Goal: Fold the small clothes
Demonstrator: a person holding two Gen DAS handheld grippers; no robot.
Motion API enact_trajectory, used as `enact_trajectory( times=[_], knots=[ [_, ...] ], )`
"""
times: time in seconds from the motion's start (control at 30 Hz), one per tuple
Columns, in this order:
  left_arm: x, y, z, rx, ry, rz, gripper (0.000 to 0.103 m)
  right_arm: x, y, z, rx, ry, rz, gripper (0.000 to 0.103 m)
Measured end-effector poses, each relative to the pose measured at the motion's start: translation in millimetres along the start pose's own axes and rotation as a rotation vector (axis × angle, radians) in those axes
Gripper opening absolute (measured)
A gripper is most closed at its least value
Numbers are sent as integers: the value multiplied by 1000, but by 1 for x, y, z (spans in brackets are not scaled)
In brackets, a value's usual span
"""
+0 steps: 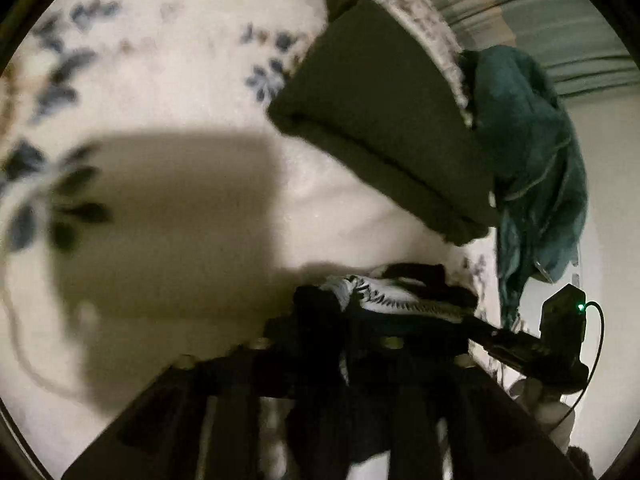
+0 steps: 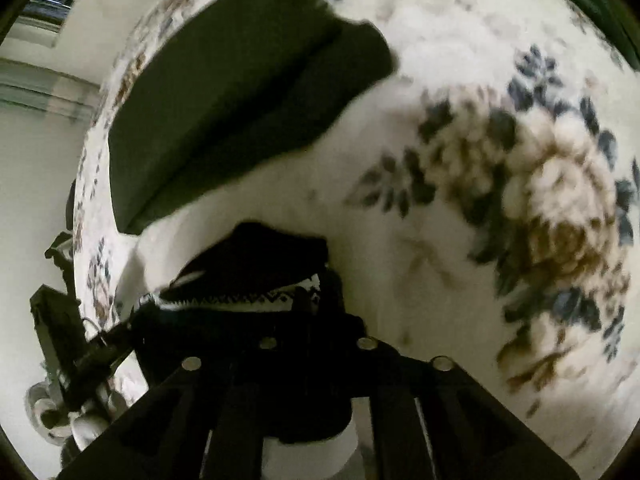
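Note:
A small black and white patterned garment (image 1: 384,294) is held between both grippers above a floral bedspread. My left gripper (image 1: 340,312) is shut on one end of it. My right gripper (image 2: 304,300) is shut on its other end (image 2: 260,276). The right gripper shows in the left wrist view (image 1: 556,344), and the left gripper shows in the right wrist view (image 2: 68,340). A folded dark green garment (image 1: 380,120) lies on the bed beyond; it also shows in the right wrist view (image 2: 240,92).
The white bedspread (image 1: 160,80) with blue and brown flowers fills both views (image 2: 520,208). A teal cloth (image 1: 532,160) hangs over the bed's edge at the right. A wall and a curtain (image 1: 560,20) lie behind.

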State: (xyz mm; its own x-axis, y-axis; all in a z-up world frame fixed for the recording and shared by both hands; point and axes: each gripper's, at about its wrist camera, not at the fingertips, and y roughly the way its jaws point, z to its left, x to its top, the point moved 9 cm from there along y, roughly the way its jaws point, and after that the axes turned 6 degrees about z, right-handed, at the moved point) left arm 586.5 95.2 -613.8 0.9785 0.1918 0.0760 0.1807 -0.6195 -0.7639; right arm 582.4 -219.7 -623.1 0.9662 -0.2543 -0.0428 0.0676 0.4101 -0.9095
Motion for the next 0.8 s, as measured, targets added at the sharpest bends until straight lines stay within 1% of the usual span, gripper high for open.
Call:
enact_trajectory(
  times=[0.03, 0.07, 0.1, 0.13, 0.17, 0.2, 0.23, 0.27, 0.33, 0.37, 0.4, 0.43, 0.47, 0.5, 0.53, 0.57, 0.6, 0.67, 0.73, 0.77, 0.8],
  knots=[
    [-9, -14, -2, -1, 20, -20, 36, -3, -7, 2, 10, 1, -13, 31],
    [-22, -27, -4, 1, 32, -35, 45, -9, -19, 3, 30, 0, -29, 45],
    [-36, -33, -3, -3, 37, -39, 45, -20, -29, 4, 58, 1, -35, 51],
    [-53, -40, -3, -6, 36, -31, 45, -30, -35, 3, 79, 4, -31, 51],
    [-69, -43, 0, -8, 25, -16, 45, -50, -41, 2, 115, 6, -8, 51],
    [-93, -46, 3, -15, 4, 4, 45, -66, -43, 0, 134, 8, 7, 51],
    [-106, -47, 7, -16, -11, 13, 45, -81, -44, -1, 142, 13, 24, 51],
    [-126, -44, 8, -25, -31, 35, 45, -102, -42, -6, 148, 21, 51, 51],
    [-149, -34, 12, -18, -68, 68, 45, -140, -34, -15, 153, 27, 94, 51],
    [-155, -29, 16, -14, -83, 81, 45, -159, -27, -19, 145, 31, 117, 51],
    [-165, -17, 15, -5, -84, 106, 45, -178, -17, -21, 148, 35, 147, 51],
    [-167, -11, 12, 13, -68, 104, 44, -194, -6, -24, 158, 51, 175, 51],
    [-168, -10, 9, 42, -48, 74, 24, -208, 6, -27, 165, 72, 199, 51],
    [-167, -10, 8, 62, -37, 60, 9, -218, 17, -28, 165, 83, 216, 51],
    [-166, -13, 8, 76, -37, 51, 6, -226, 28, -30, 164, 93, 226, 51],
    [-161, -20, 5, 84, -32, 19, 5, -231, 34, -30, 169, 100, 220, 37],
    [-158, -28, 4, 97, -21, -4, 5, -235, 37, -28, 184, 105, 193, 6],
    [-158, -37, 11, 119, -16, -26, 4, -239, 34, -22, 196, 102, 153, 7],
    [-158, -34, 26, 140, -28, -3, 4, -241, 31, -15, 194, 80, 128, 7],
    [-157, -32, 37, 165, -48, -6, 4, -242, 32, -15, 186, 64, 125, 6],
    [-156, -30, 45, 172, -60, -4, 4, -241, 37, -16, 164, 49, 125, 6]
  ],
)
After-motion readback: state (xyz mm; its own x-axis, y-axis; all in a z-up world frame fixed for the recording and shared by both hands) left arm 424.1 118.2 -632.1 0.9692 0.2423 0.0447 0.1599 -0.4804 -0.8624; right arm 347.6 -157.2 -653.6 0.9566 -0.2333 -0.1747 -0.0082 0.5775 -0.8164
